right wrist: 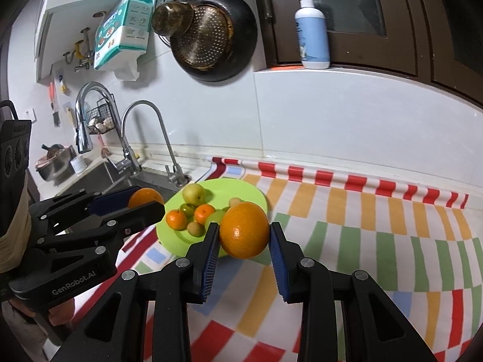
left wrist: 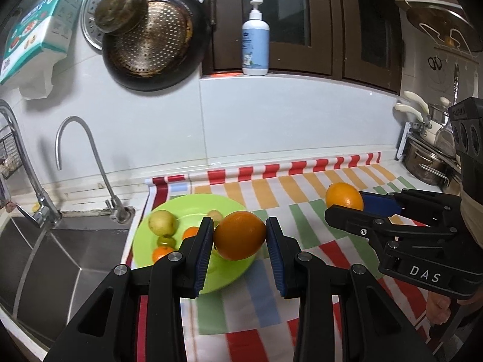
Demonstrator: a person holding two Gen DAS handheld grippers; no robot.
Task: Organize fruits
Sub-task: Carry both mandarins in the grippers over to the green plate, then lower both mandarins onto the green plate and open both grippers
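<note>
My left gripper is shut on a large orange, held in the air just over the near right rim of a lime green plate. On the plate lie a pale green fruit, small mandarins and other small fruits. My right gripper is shut on a second orange, above the striped cloth to the right of the same plate. Each gripper shows in the other's view, the right gripper at the right and the left gripper at the left, each with its orange.
A striped cloth covers the counter. A steel sink with two taps lies left of the plate. Pans hang on the wall, a pump bottle stands on the sill, pots at the right.
</note>
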